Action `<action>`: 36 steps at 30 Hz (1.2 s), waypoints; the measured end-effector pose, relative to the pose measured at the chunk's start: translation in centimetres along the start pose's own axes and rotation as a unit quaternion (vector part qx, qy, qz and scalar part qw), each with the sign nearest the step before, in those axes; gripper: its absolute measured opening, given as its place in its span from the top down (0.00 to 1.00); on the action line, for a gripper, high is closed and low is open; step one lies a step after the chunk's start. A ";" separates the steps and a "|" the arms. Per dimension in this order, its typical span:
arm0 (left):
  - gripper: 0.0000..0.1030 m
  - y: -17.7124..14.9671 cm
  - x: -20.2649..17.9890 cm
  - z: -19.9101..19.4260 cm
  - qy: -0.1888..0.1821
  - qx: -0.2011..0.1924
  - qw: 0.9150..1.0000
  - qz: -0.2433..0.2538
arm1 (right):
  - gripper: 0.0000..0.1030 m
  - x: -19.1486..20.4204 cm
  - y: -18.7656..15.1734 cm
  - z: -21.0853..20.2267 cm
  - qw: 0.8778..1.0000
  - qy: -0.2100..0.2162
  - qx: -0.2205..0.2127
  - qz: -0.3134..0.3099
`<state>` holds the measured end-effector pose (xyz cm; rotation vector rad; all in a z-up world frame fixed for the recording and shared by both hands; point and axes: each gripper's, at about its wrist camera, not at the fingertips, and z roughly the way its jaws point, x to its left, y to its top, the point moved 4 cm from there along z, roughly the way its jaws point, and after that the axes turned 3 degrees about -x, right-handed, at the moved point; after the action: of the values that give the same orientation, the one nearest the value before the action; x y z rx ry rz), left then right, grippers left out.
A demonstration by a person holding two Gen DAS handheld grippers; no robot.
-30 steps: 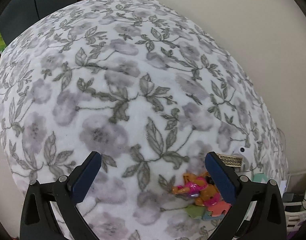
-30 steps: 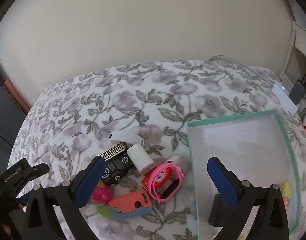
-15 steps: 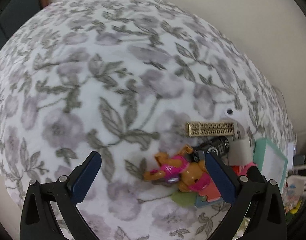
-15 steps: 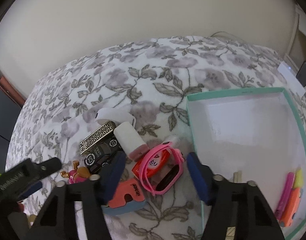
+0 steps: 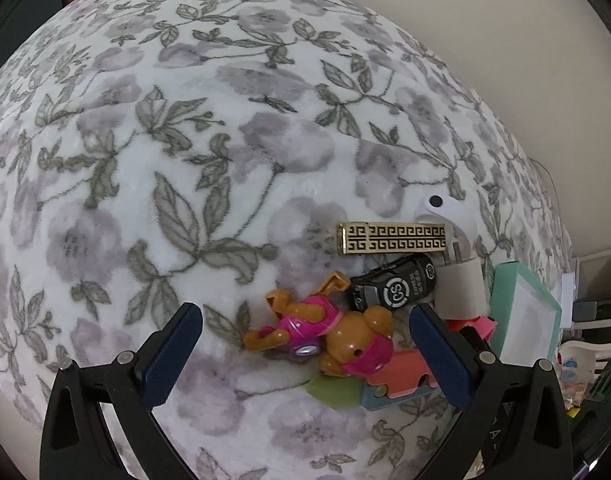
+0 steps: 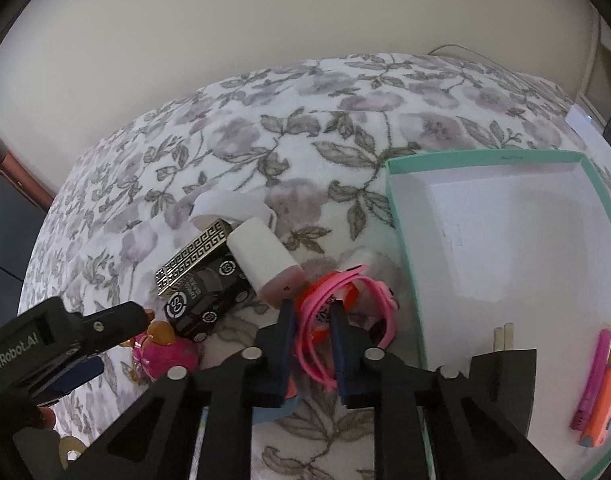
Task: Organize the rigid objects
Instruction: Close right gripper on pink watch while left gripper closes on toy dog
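A small pile of toys lies on the floral blanket (image 5: 185, 140). My left gripper (image 5: 305, 356) is open, and a brown dog figure in pink (image 5: 325, 332) lies between its fingers. Behind it are a black toy car (image 5: 393, 288) and a gold patterned bar (image 5: 393, 238). My right gripper (image 6: 311, 344) is shut on the strap of a pink watch (image 6: 345, 312), which lies on an orange object. A white cylinder (image 6: 265, 260) lies just beyond. The teal-rimmed white box (image 6: 401, 216) stands open to the right.
Pink and orange markers (image 6: 597, 380) and a black plug (image 6: 505, 364) lie in the box. A white curved device (image 6: 229, 204) lies behind the bar. A coral and blue foam piece (image 5: 401, 376) sits under the dog. A wall runs behind the bed, with shelves at the right.
My right gripper has closed and come down onto the pink watch strap. My left gripper has moved right and forward, so the dog figure now lies between its fingers.
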<state>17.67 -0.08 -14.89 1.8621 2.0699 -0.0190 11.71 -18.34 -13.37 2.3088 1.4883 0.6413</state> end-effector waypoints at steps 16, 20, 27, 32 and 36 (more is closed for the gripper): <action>0.00 -1.6 -1.8 3.1 0.003 0.045 0.999 0.024 | 0.85 -0.9 0.0 0.2 1.000 0.021 0.005 0.021; 0.00 -1.4 -1.8 3.3 0.007 0.040 0.999 0.027 | 0.85 -0.9 -0.1 0.2 0.999 0.023 0.005 0.024; 0.04 -1.4 -1.8 3.7 0.015 0.039 0.999 0.027 | 0.85 -1.1 -0.1 0.3 0.999 0.031 0.008 0.034; 0.14 -1.4 -1.6 3.1 0.029 0.034 0.998 0.033 | 0.85 -1.2 -0.1 0.3 0.999 0.033 0.012 0.038; 0.16 -1.3 -1.5 2.8 0.032 0.034 0.998 0.032 | 0.85 -1.2 0.0 0.3 0.998 0.035 0.014 0.041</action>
<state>17.19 -2.39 -17.41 1.9929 2.0745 -0.0131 11.41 -19.41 -13.85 2.4012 1.4486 0.7363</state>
